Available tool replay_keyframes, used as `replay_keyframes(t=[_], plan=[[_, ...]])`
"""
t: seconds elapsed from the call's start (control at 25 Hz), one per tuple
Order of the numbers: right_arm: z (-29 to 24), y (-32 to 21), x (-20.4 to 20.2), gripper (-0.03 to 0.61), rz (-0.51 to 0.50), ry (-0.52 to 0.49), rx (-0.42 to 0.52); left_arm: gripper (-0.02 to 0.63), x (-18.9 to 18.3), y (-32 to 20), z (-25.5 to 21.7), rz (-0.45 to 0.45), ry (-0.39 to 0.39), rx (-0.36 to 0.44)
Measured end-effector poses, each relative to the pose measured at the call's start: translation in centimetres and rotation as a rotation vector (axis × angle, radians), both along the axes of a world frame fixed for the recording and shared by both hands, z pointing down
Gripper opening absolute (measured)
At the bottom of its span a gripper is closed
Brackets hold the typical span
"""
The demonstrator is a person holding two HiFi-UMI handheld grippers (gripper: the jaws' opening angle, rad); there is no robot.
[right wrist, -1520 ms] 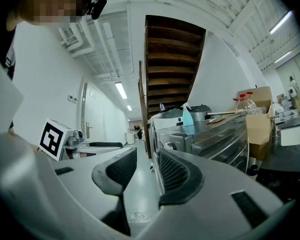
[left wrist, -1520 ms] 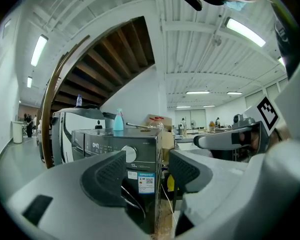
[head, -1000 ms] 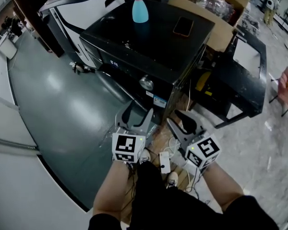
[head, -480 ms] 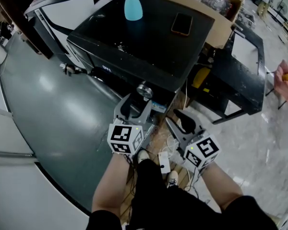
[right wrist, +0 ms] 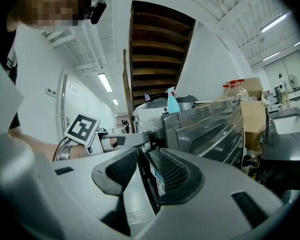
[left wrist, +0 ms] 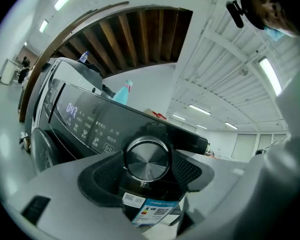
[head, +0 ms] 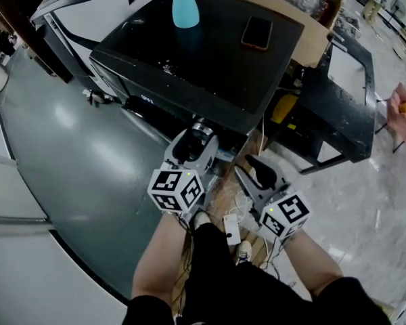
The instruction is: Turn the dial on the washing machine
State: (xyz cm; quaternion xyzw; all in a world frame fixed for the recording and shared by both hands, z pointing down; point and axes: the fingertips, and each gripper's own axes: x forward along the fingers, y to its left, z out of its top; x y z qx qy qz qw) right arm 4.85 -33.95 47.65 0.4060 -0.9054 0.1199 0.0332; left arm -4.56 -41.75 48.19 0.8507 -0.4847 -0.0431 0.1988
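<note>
The round brushed-metal dial (left wrist: 148,158) on the glossy black washing machine (head: 210,53) sits between the left tool's (head: 192,144) ribbed dark pads (left wrist: 106,172). Its jaws have just been opening and stand released. The right tool (head: 253,168) beside it is released and holds nothing. A second ago the left tool hung short of the dial.

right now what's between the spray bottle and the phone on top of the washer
Nothing: the head view shows only bare black washer top between the spray bottle and the phone.

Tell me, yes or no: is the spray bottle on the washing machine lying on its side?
No, the blue spray bottle stands upright, nozzle up, on the black top of the washing machine.
</note>
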Motion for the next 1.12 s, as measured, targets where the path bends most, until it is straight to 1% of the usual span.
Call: replay_keyframes(t=[0.08, 0.16, 0.32, 0.56, 0.64, 0.8, 0.88, 1.04, 1.12], plan=[[0.0, -0.1, 0.2, 0.14, 0.004, -0.003, -0.001, 0.281, 0.0, -0.2, 0.2, -0.006, 0.027, -0.019], [0.0, -0.2, 0.4, 0.14, 0.006, -0.007, -0.002, 0.281, 0.0, -0.2, 0.3, -0.008, 0.036, -0.028], [0.1, -0.1, 0.8, 0.137, 0.007, -0.008, -0.006, 0.275, 0.0, -0.2, 0.2, -0.005, -0.014, -0.008], [0.2, -0.2, 1.3, 0.133, 0.008, -0.014, -0.012, 0.273, 0.2, 0.0, 0.0, -0.008, -0.143, 0.069], [0.3, -0.2, 1.4, 0.132, 0.006, -0.015, -0.014, 0.273, 0.3, 0.1, -0.1, -0.006, -0.204, 0.104], [0.3, -0.4, 1.5, 0.132, 0.004, -0.014, -0.015, 0.273, 0.6, 0.2, -0.3, 0.002, -0.35, 0.193], [0.3, -0.6, 1.3, 0.132, 0.002, -0.016, -0.014, 0.273, 0.7, 0.2, -0.3, 0.007, -0.393, 0.22], [0.3, -0.7, 1.2, 0.132, -0.007, -0.02, -0.016, 0.273, 0.7, 0.2, -0.2, 0.003, -0.375, 0.204], [0.3, -0.7, 1.1, 0.132, -0.01, -0.021, -0.018, 0.273, 0.7, 0.3, -0.1, 0.003, -0.348, 0.187]])
